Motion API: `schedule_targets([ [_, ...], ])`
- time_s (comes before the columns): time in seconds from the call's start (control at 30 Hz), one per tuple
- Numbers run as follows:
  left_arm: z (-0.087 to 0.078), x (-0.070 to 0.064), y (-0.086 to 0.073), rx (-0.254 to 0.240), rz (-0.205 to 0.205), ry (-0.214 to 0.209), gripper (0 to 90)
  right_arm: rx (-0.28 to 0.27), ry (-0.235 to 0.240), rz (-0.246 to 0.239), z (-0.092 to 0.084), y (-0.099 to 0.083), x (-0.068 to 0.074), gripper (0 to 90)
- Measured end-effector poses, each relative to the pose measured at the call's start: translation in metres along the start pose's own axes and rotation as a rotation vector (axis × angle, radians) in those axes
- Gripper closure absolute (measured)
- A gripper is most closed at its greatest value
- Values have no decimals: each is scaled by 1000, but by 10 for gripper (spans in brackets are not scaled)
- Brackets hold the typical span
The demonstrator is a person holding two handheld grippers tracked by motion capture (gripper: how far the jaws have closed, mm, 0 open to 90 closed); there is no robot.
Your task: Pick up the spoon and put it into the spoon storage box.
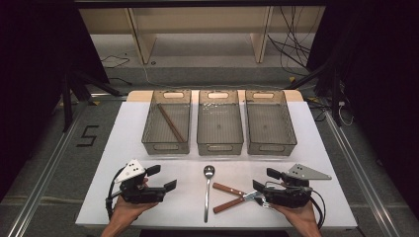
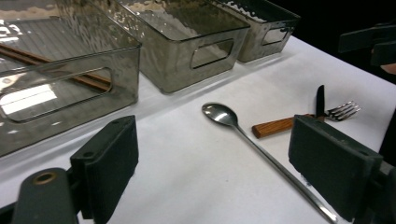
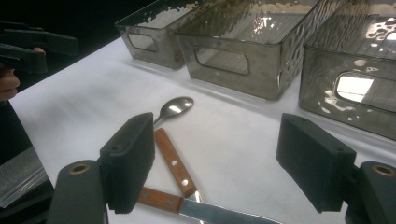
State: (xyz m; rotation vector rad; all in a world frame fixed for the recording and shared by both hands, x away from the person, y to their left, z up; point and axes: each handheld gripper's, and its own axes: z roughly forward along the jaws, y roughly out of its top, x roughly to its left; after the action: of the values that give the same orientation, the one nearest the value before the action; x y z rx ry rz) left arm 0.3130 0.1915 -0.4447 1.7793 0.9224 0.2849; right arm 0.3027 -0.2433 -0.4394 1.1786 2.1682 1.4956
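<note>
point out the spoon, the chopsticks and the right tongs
spoon (image 1: 209, 171), high view, on its bowl.
chopsticks (image 1: 170, 123), high view, mid-length, where they lie in the left bin.
right tongs (image 3: 215, 163), right gripper view, midway between the two open black tips, above the wooden handles.

One sign can be read: a large dark figure "5" (image 1: 87, 136) marked on the grey floor (image 1: 44, 163) to the left of the table (image 1: 123, 128). The rest carries no writing that can be made out.
</note>
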Motion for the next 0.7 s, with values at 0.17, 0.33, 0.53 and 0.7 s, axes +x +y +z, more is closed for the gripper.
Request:
schedule_targets([
  [0.17,7,-6,3,27,-5,-37,156,5,2,-5,2,0,0,283],
  [0.33,17,-14,6,58,12,-63,156,4,2,-10,2,0,0,283],
  [0.53,31,-29,12,106,48,-106,165,2,0,-6,1,0,0,283],
  [0.7,43,-39,11,144,78,-141,194,3,4,-10,1,0,-1,284],
])
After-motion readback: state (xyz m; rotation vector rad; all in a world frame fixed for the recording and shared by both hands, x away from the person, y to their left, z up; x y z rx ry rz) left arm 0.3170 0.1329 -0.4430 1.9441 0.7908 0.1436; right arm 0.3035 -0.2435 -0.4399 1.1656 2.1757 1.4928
